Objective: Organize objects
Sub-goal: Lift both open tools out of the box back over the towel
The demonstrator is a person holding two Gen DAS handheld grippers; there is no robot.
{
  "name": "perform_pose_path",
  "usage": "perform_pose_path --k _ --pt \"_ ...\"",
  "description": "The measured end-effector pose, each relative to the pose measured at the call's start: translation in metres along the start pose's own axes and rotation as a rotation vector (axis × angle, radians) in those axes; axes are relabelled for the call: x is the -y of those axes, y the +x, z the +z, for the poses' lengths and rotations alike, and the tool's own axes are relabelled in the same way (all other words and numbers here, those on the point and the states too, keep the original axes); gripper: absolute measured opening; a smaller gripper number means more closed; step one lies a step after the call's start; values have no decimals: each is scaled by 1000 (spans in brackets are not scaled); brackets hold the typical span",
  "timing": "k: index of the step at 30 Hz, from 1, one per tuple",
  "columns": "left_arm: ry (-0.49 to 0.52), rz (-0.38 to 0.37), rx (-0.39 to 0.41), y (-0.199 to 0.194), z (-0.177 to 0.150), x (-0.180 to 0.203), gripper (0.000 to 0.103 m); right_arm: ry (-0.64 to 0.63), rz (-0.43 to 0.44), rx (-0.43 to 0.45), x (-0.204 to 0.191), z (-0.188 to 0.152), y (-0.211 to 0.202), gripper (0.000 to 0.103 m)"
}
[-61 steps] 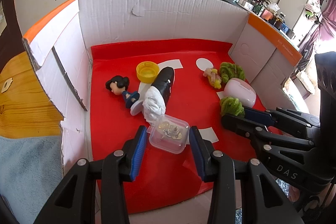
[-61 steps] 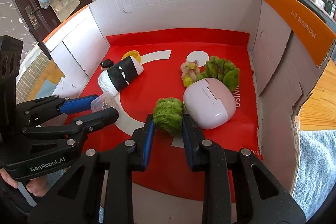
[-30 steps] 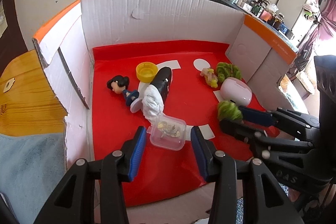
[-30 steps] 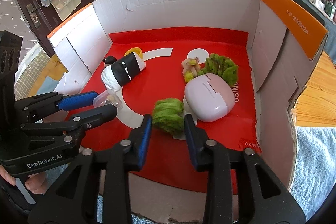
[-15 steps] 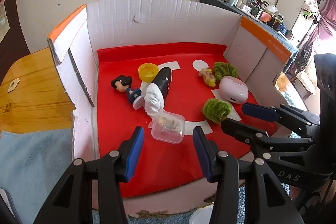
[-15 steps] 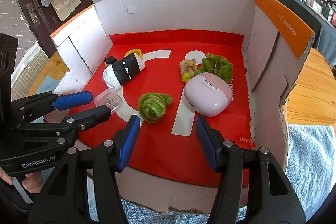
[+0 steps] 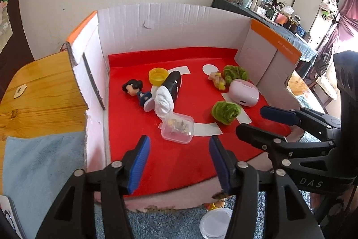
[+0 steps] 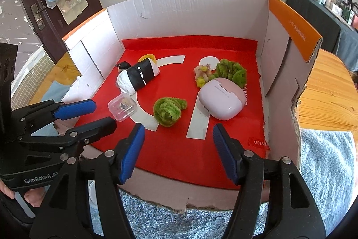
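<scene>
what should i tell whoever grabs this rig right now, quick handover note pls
Left tongs: open, nothing between the pads, jaws have just been opening; the small clear plastic box of trinkets lies released just ahead of them.
Right tongs: open and empty, jaws have also just been opening; the near green fuzzy pipe-cleaner bundle lies free ahead of them.
Everything lies on the red mat in the white cardboard box: pink oval case, second green bundle behind it, black-and-white roll, yellow cap, dark-haired figurine.
Done: box and bundle set down.
Left: the remaining pieces look unsorted.
</scene>
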State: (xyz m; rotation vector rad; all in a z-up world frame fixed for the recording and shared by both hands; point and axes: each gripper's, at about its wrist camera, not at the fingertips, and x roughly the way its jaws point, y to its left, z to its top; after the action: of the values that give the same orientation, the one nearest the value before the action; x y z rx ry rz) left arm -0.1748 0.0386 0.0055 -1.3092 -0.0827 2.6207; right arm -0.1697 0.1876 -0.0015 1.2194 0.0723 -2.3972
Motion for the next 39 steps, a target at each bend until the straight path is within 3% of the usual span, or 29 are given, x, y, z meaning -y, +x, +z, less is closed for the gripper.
perform_pose_path --k 13,16,20,39 --pt "-10 15 15 -9 -10 -5 67 -14 -13 23 -6 -6 -12 68" --pt "-9 18 19 -11 -11 -4 67 -12 -19 32 -7 -7 -14 77" --pt "-7 29 29 -13 -14 -5 75 -9 -30 40 -5 -11 -17 79" --pt "30 46 71 -32 -30 4 91 -5 -66 86 -6 -22 -36 85"
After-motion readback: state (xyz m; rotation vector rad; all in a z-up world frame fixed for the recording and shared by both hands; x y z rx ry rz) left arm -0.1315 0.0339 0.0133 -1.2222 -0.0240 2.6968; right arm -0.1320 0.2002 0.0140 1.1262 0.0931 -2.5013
